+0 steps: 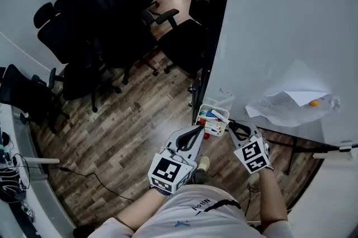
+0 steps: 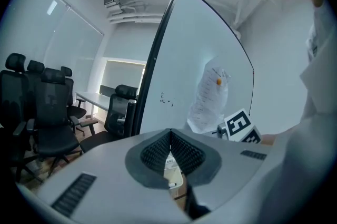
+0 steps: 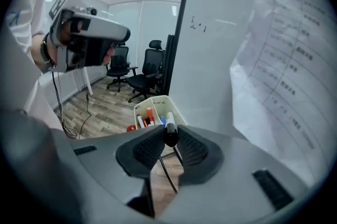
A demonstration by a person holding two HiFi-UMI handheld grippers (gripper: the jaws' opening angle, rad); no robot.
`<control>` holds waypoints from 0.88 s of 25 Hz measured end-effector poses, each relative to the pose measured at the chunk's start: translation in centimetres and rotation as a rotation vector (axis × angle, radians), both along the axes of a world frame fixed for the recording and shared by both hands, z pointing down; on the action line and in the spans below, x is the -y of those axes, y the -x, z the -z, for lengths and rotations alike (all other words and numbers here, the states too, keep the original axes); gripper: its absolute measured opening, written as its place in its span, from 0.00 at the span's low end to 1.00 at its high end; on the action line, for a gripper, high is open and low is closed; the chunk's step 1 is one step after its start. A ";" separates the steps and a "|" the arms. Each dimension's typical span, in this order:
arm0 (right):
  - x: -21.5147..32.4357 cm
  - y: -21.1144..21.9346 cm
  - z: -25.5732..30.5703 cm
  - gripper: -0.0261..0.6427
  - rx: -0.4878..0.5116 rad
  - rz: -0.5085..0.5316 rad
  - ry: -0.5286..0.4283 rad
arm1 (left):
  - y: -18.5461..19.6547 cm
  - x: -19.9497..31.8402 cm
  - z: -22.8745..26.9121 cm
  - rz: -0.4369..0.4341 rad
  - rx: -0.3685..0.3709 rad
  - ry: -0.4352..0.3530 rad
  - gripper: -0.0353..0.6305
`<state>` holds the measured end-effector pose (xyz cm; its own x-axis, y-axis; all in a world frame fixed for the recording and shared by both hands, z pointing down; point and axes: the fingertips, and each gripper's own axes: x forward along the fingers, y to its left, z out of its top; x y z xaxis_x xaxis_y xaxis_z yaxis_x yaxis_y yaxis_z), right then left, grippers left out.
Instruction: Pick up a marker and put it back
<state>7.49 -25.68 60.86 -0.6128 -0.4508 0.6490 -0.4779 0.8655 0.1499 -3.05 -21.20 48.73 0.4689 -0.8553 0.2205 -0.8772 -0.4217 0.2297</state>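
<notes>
1. At the lower edge of the smooth whiteboard [image 1: 279,18], 12 o'clock from the person in the head view, is a small white plastic bin [image 1: 205,110], boxy with rounded corners
2. Inside the bin [image 3: 150,100] stand several pens, with red and blue colours showing
3. Black ribbed pads of the right claw [image 3: 170,133] pinch the dark end of the marker [image 3: 169,122]
4. Its long axis runs 6 to 12 o'clock in the right gripper view, with the dark end at 6 and the white barrel reaching over the bin's rim
5. Seen from the head, the marker [image 1: 219,116] slants from 10 to 4 o'clock, and the right claw [image 1: 231,124] is at 4
6. At 7 o'clock of the bin, the left claw [image 2: 170,133] is pressed together on nothing
7. A creased paper sheet [image 1: 285,105] hangs on the whiteboard above the wood-plank floor [image 1: 128,119]
</notes>
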 end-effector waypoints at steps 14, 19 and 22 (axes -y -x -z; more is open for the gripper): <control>-3.8 -0.2 9.0 0.16 0.226 -0.118 -0.004 | -1.5 -0.9 2.0 -0.136 -0.030 -0.058 0.07; -5.8 -0.1 11.9 0.16 0.297 -0.160 0.017 | -1.6 -2.0 4.0 -0.181 -0.054 -0.085 0.07; -6.7 -0.3 14.0 0.16 0.333 -0.184 -0.005 | -1.9 -2.8 6.0 -0.215 -0.063 -0.122 0.07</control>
